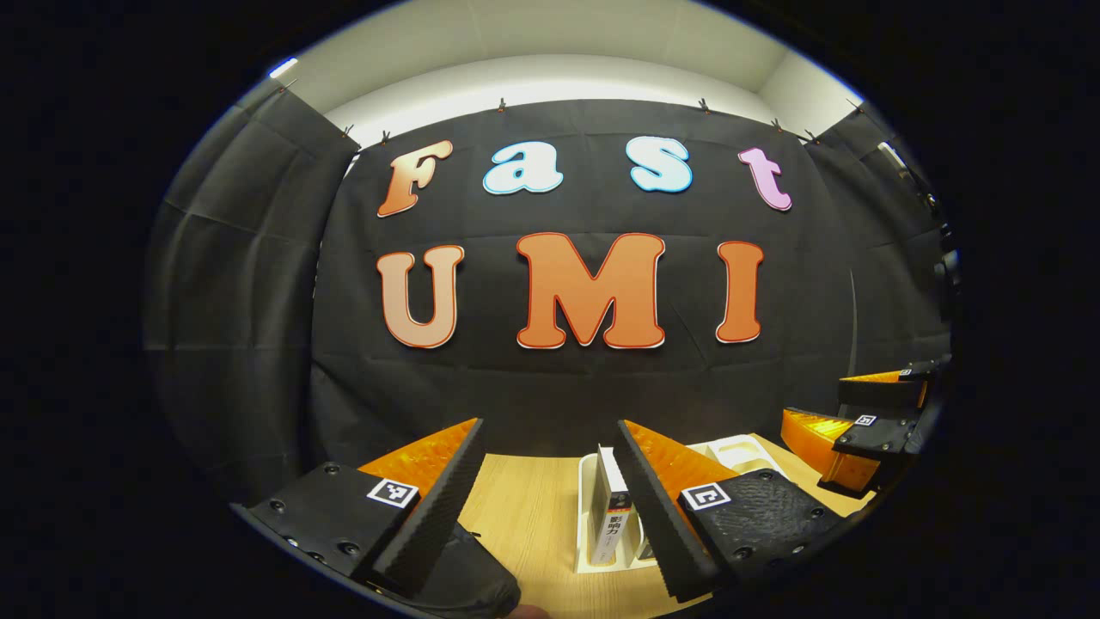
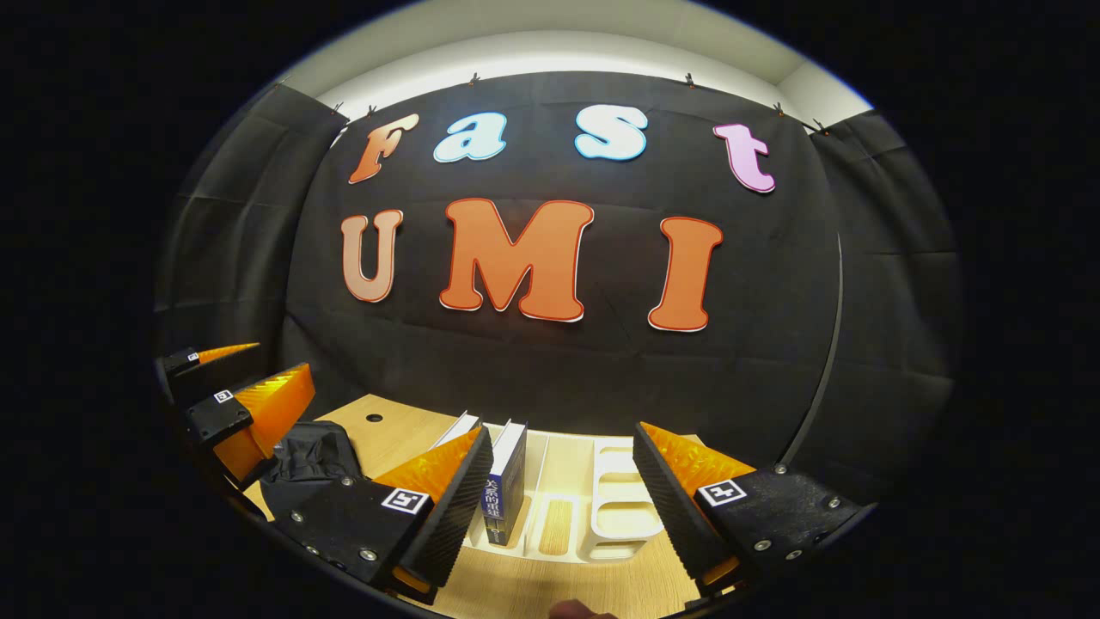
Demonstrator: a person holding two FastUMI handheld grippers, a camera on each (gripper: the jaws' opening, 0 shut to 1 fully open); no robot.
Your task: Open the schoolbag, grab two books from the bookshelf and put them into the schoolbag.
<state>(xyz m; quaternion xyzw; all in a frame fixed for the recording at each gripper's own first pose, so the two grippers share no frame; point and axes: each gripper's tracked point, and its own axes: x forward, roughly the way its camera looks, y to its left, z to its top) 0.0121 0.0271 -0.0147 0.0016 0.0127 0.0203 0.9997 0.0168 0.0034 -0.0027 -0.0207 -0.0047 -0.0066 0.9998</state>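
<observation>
In the left gripper view my left gripper (image 1: 550,425) is open and holds nothing. It hovers over the wooden table, its fingers framing a white bookshelf (image 1: 584,481) in which a white book (image 1: 610,516) stands. A corner of the black schoolbag (image 1: 468,576) lies under its left finger. In the right gripper view my right gripper (image 2: 563,428) is open and holds nothing, above the white bookshelf (image 2: 601,507). A blue book (image 2: 507,481) and a white book (image 2: 455,430) stand in the shelf's left slots. The schoolbag (image 2: 301,460) lies slumped to the left; whether its zip is open I cannot tell.
The light wooden table (image 2: 395,430) has a small cable hole (image 2: 374,418) behind the bag. The right slots of the shelf hold no books. Each view shows the other gripper at its edge, open: the right gripper (image 1: 825,404) and the left gripper (image 2: 279,361).
</observation>
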